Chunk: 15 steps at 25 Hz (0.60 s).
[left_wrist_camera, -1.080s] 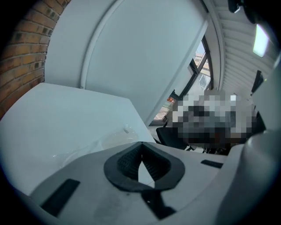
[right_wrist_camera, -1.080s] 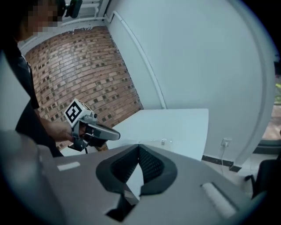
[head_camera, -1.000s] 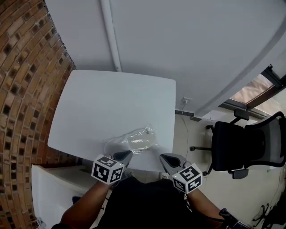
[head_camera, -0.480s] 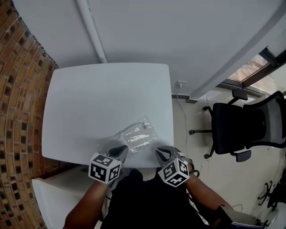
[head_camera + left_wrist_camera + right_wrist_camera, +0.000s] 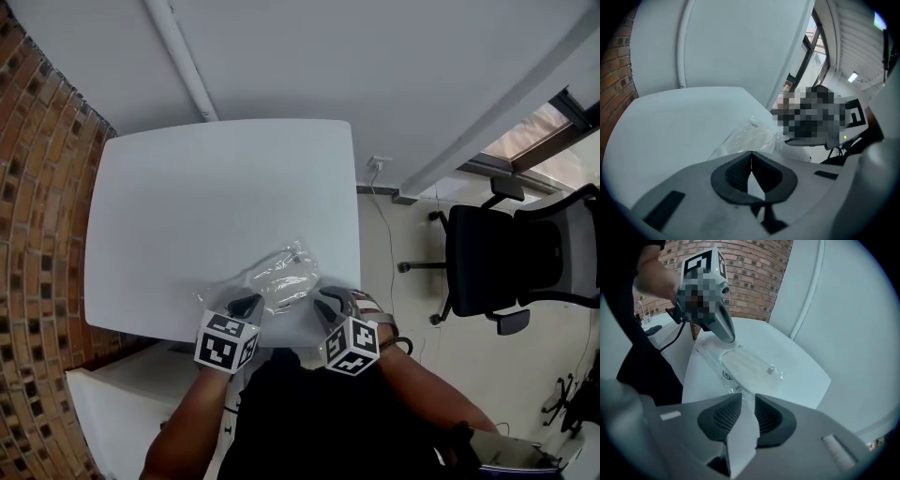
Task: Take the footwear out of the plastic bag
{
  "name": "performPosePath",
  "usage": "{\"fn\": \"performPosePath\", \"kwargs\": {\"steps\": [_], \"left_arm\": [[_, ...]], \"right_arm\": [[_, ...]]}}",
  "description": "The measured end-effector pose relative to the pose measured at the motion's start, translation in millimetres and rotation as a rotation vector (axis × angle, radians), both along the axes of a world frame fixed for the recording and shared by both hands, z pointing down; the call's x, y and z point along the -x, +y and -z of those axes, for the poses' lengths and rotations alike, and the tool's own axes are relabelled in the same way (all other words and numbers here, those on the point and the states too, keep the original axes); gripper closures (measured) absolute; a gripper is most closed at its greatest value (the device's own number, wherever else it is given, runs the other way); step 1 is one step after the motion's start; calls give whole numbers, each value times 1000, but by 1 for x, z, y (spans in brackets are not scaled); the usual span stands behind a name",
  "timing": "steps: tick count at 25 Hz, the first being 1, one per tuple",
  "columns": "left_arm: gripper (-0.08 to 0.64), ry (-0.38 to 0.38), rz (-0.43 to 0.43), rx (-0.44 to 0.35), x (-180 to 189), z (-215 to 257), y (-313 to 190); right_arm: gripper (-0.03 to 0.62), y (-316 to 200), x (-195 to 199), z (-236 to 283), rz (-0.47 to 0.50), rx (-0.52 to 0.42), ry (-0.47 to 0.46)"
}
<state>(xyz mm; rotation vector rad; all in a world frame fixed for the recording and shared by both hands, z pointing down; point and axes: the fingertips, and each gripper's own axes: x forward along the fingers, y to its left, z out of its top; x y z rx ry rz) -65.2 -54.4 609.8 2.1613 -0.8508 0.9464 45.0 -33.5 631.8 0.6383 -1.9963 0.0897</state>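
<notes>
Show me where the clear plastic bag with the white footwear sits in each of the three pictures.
Head view: the plastic bag lies below centre, near the white table's near edge.
Left gripper view: the bag is at centre, towards the table's right edge.
Right gripper view: the bag is at centre, on the table.
Shared landmark: the white table.

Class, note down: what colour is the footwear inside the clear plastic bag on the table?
White footwear, seen best in the right gripper view.

An office, going by the black swivel chair [image 5: 506, 267], plain white table [image 5: 206, 206] and brick wall [image 5: 37, 244]
</notes>
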Motion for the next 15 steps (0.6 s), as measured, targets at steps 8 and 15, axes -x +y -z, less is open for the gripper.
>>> {"fn": "performPosePath", "kwargs": {"steps": [8, 15], "left_arm": [[552, -97, -38, -4, -3, -32, -5], [554, -81, -43, 22, -3, -38, -4]], "right_arm": [[503, -10, 0, -5, 45, 24, 6], [503, -7, 5, -16, 84, 67, 15]]}}
